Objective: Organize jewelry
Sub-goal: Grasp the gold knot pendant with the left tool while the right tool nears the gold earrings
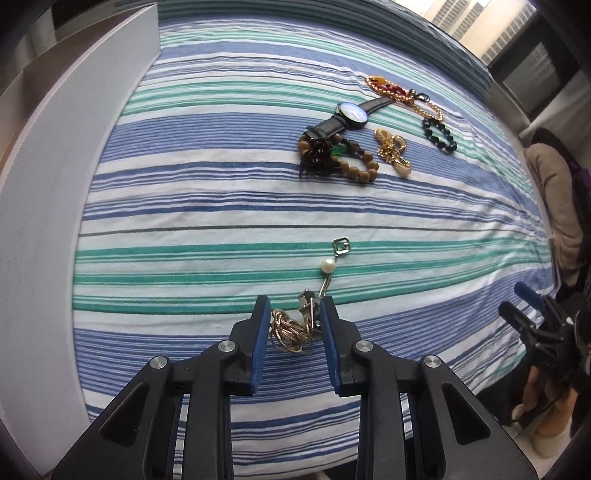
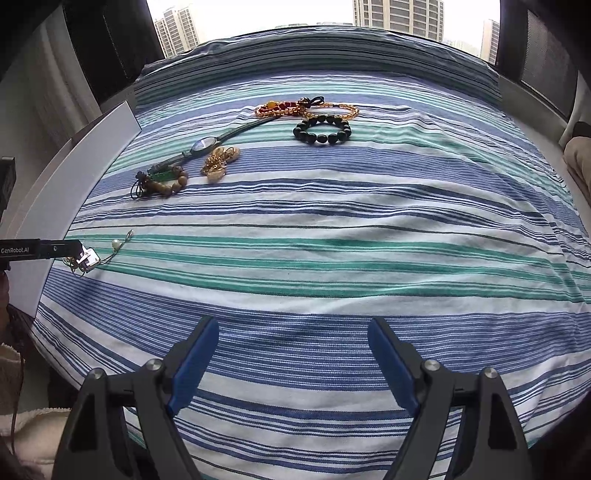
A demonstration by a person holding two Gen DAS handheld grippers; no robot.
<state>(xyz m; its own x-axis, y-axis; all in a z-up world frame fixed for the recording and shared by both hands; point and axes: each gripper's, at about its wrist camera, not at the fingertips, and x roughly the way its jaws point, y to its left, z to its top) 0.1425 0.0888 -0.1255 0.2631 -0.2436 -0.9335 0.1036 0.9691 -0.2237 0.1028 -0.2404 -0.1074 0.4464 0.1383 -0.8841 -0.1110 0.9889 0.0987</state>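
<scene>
My left gripper (image 1: 294, 309) is open, its blue pads either side of a bunched gold chain (image 1: 290, 330) with a pearl (image 1: 327, 265) and a square silver charm (image 1: 341, 245), all lying on the striped bedspread. The same chain shows in the right wrist view (image 2: 86, 258) at the left gripper's tip. Farther off lie a watch (image 1: 351, 112), a wooden bead bracelet (image 1: 354, 164), a gold brooch (image 1: 393, 151), a black bead bracelet (image 1: 439, 134) and red and gold bead strands (image 1: 391, 90). My right gripper (image 2: 293, 328) is open and empty above the near bedspread.
A white board or panel (image 1: 74, 147) runs along the bed's left side. The window (image 2: 258, 14) lies beyond the far edge. The right gripper shows at the bed's right edge (image 1: 532, 317).
</scene>
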